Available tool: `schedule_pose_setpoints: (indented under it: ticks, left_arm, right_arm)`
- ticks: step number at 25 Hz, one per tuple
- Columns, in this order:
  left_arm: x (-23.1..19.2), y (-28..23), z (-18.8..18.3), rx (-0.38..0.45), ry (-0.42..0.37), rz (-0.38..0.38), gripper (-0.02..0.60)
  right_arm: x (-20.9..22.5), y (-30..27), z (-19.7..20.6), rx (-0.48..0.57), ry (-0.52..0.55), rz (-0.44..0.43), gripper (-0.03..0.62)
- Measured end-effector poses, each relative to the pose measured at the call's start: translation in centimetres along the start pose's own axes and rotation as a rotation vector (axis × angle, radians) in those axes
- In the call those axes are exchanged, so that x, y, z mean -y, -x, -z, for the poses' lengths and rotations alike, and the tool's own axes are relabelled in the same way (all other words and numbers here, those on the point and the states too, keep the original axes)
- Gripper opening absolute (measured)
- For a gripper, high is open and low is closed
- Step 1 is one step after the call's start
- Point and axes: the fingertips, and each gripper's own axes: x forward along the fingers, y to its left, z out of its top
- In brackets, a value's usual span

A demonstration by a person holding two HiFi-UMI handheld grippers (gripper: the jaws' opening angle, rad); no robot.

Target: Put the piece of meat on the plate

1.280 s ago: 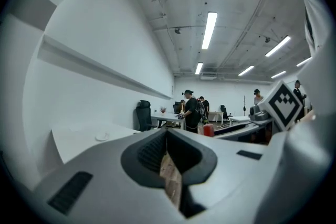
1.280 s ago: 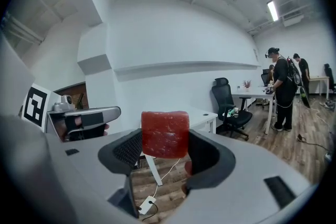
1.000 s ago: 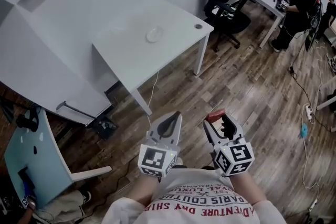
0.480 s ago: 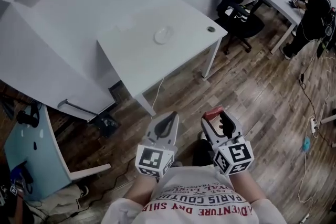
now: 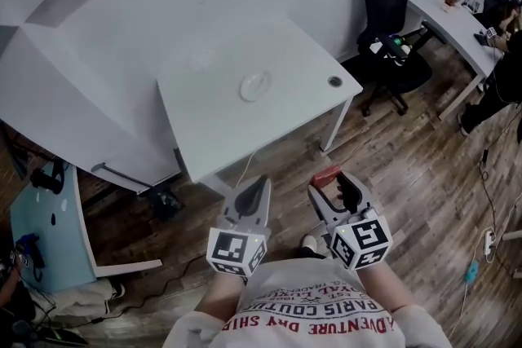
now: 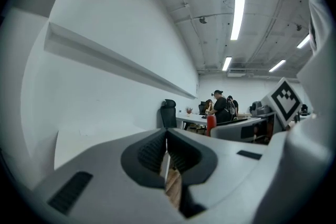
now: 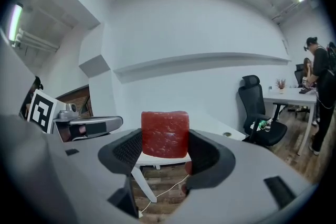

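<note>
A red block of meat (image 7: 165, 134) sits clamped between the jaws of my right gripper (image 5: 333, 184); in the head view the piece of meat (image 5: 327, 176) shows at the jaw tips, over the wooden floor. A small white plate (image 5: 255, 85) lies near the middle of the white table (image 5: 212, 106), well ahead of both grippers. My left gripper (image 5: 256, 196) is held beside the right one, its jaws pressed together with nothing between them (image 6: 167, 162).
A black office chair (image 5: 390, 20) stands to the right of the table. A second white desk (image 5: 457, 22) with a person at it is at the far right. A light blue panel (image 5: 49, 232) leans at the left. Cables run over the floor.
The view has shifted so the table and plate lie closer and more centred ahead of the grippers. Both grippers keep their pose, the meat still held.
</note>
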Motion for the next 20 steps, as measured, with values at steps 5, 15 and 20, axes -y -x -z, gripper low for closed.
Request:
schedule_pose_setpoints:
  ticks: [5,15,20]
  left_arm:
    - [1.9,-4.5,0.2,-0.009,0.038,-0.024,0.008]
    - [0.0,-7.9,1.6,-0.07,0.072,-0.122,0.008]
    - [-2.1,-11.5,1.6,-0.066,0.072,-0.094,0.008]
  right_arm:
    - [4.9,-1.3,-0.9,-0.024,0.022,-0.04,0.278]
    - [8.8,-5.2,-0.2,-0.083,-0.017,-0.102,0.278]
    - [9.8,-8.7,-0.5,-0.096,-0.019,-0.098,0.278]
